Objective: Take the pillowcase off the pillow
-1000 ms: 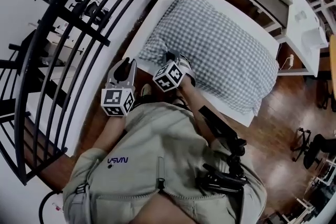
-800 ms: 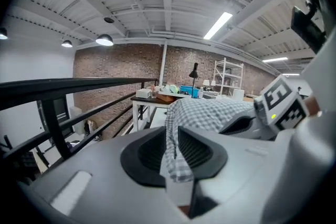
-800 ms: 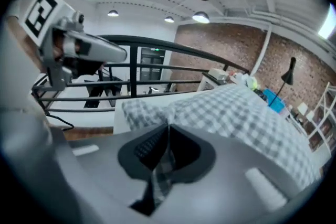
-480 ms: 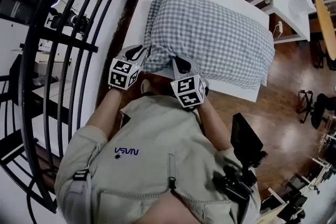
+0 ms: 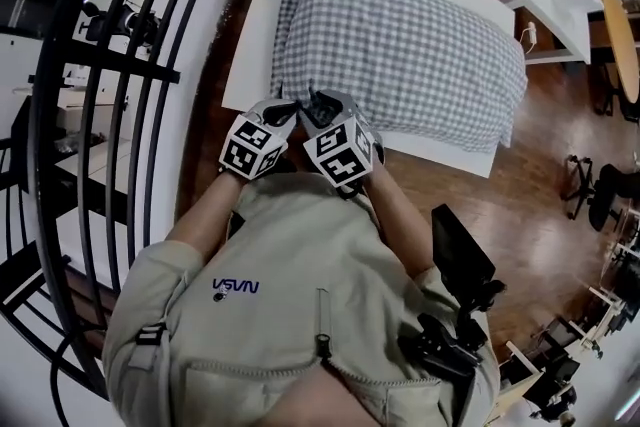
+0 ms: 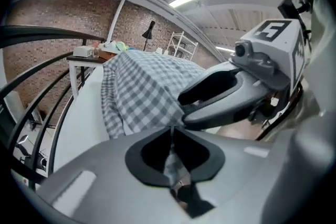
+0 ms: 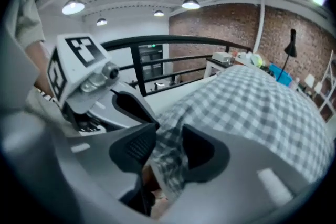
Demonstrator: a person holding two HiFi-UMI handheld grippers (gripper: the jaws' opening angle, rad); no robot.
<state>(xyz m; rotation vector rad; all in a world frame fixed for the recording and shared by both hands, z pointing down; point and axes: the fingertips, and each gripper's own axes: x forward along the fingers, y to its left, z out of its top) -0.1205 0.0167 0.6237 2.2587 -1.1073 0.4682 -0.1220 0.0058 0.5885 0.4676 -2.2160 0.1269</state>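
The near corner of the pillowcase (image 5: pixel 400 35) is being hidden by the left hand-held gripper (image 5: pixel 283 109) and right hand-held gripper (image 5: pixel 319 104) (head view).

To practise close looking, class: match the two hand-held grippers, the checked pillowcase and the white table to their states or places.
1 left gripper
2 right gripper
3 grey-and-white checked fabric pillowcase
4 white rectangular table

a jaws apart, pillowcase between them
b lies under the pillow
c jaws pinched on pillowcase
d covers the pillow

Pairs: 1-c, 2-a, 3-d, 4-b.
Left jaws have just been closing on the pillowcase; right jaws just opening, pillowcase between them.
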